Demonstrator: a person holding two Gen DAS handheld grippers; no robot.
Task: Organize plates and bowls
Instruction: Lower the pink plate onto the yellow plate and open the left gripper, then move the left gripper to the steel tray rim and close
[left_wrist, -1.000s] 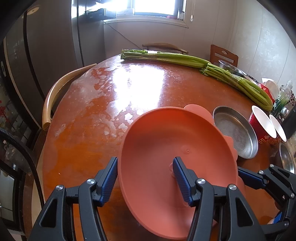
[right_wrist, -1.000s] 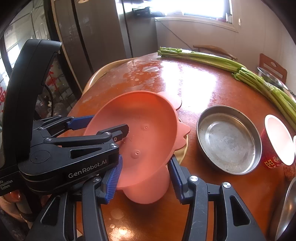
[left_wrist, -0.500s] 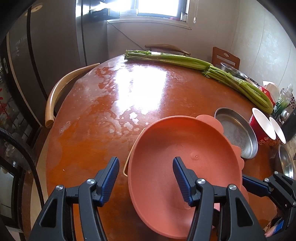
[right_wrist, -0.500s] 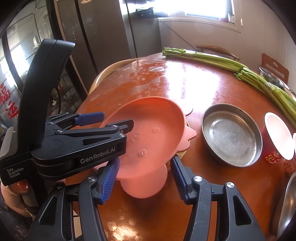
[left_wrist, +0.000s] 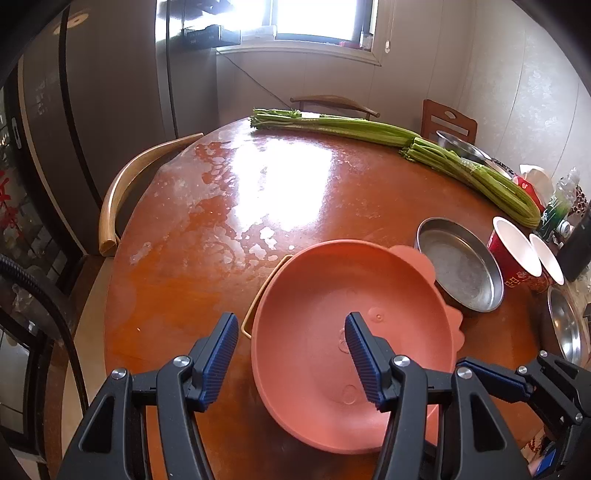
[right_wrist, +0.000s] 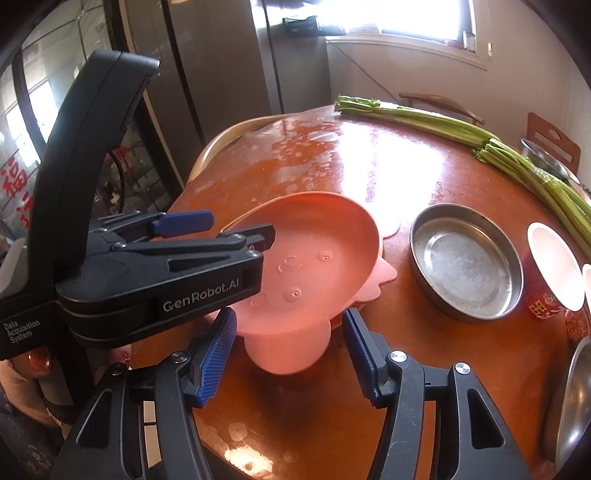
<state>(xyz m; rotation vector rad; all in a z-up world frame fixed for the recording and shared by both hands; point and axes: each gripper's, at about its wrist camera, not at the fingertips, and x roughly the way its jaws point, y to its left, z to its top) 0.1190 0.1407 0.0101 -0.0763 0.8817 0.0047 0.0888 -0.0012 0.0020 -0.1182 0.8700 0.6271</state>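
The pink plate (left_wrist: 354, 332) lies at the table's (left_wrist: 295, 184) 6 o'clock edge, atop a yellow-rimmed dish (left_wrist: 258, 299), its long axis running 12 to 6. Its eared tab (right_wrist: 291, 350) points toward 6. A steel pan (left_wrist: 461, 269) sits just beside it at 3 o'clock. Open tabletop spans 9 through 12; celery (left_wrist: 369, 129) lines the far rim.

The left gripper (left_wrist: 291, 354) stands spread, the plate's left rim between its pads, untouched. The right gripper (right_wrist: 288, 350), jaws just opened, straddles the tab without pressing.

Left claw (left_wrist: 290, 363) parted, right claw (right_wrist: 290, 352) just opening, both angled downward
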